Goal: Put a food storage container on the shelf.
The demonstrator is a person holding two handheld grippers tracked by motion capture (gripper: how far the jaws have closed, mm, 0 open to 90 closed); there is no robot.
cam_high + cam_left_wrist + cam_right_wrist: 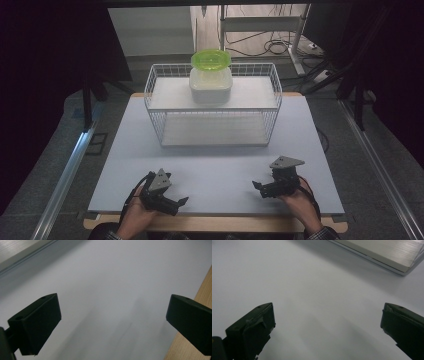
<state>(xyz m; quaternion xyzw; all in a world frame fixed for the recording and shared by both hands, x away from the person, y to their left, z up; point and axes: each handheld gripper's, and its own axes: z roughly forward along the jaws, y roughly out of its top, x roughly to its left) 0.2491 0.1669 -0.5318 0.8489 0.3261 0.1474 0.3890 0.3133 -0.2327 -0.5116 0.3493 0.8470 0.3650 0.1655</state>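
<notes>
While you hold both grippers low at the near edge of the table (125,165), no brand, label or writing can be read on anything in view. Your left gripper (176,202) rests in your left hand (137,215) near the front left corner; in the left gripper view its jaws stand wide apart with nothing between them but bare white surface and a strip of wooden edge (200,292). Your right gripper (259,188) sits in your right hand (299,202) near the front right; in the right gripper view its jaws also stand wide apart and hold nothing.

A white wire basket (155,95) stands at the far middle of the table, well apart from both grippers. A white shelf inside it carries a white tub (210,85), and a green lid (211,59) sits on top of the tub. What is in the tub cannot be told. The basket's wire walls rise around the tub on all sides, with the front wall standing between you and it.

Beyond the table lie cables (272,47) on the floor and a metal frame (260,22). Rails (65,175) run along both sides of the table.
</notes>
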